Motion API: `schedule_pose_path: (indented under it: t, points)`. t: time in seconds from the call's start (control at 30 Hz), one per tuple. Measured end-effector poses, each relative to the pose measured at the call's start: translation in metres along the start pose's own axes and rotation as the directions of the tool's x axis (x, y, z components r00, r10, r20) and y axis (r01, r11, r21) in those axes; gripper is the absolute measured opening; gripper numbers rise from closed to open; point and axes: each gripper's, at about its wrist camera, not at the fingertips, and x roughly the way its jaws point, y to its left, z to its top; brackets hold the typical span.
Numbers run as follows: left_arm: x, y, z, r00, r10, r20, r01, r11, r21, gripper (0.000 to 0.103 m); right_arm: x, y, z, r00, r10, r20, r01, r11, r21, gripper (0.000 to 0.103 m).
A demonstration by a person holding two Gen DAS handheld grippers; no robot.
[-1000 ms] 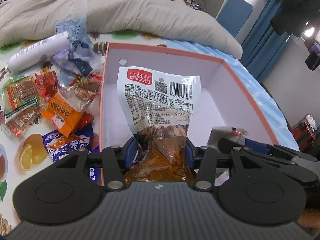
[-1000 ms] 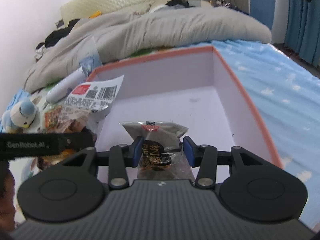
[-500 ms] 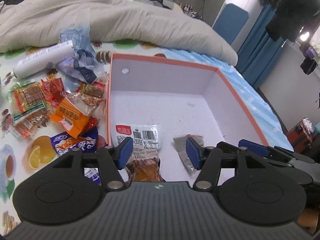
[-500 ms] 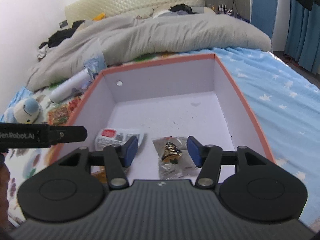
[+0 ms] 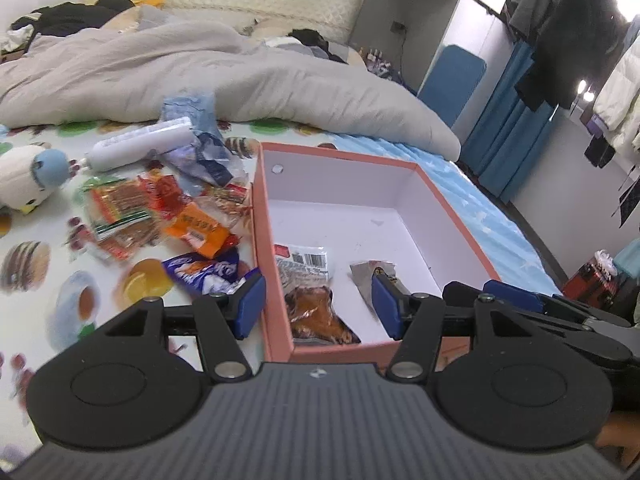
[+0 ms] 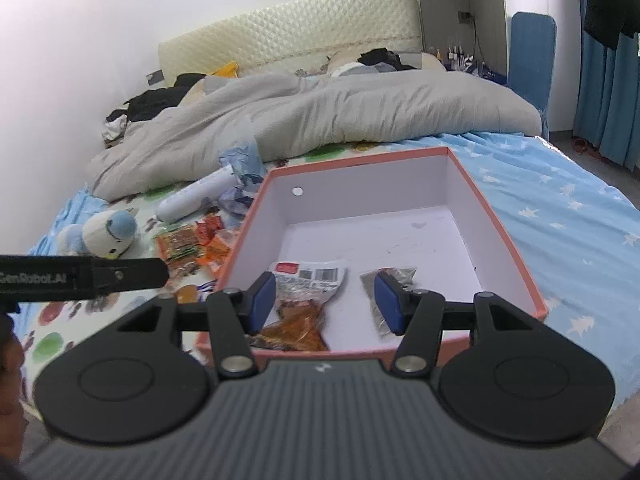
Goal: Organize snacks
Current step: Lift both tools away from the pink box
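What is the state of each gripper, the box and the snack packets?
left gripper: open, holding nothing
right gripper: open, holding nothing
box: lidless, two packets inside
barcode packet: flat in box
dark packet: flat in box
snack pile: outside box, on bed

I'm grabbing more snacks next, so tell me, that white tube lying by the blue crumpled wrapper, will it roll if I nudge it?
Probably. The white tube is a smooth cylinder lying on its side, so a sideways nudge likely rolls it. The soft bed sheet and the crumpled wrapper against it may slow it. It looks rigid, unlike the packets.
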Motion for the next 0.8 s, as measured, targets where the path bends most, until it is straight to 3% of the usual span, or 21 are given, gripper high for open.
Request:
schedule_pose_path:
  t: [0.33,0.57,0.8]
  points:
    - [-0.088,0.020,-0.038,0.998,0.011,0.057,-0.009,0.999,-0.042,0.064,-0.056,0.039,-0.024,0.998,0.026,0.054,-0.025,1.000,-0.013,0.057]
    - [-0.123,0.040,-0.065,0.996,0.029,0.079,-0.023,0.997,-0.074,0.064,-0.072,0.062,-0.038,0.998,0.049,0.047,-0.047,0.998,-0.047,0.057]
    - [-0.151,0.061,-0.091,0.990,0.092,0.105,-0.078,0.989,-0.124,0.064,-0.084,0.084,-0.057,0.993,0.111,0.043,-0.107,0.991,-0.080,0.057]
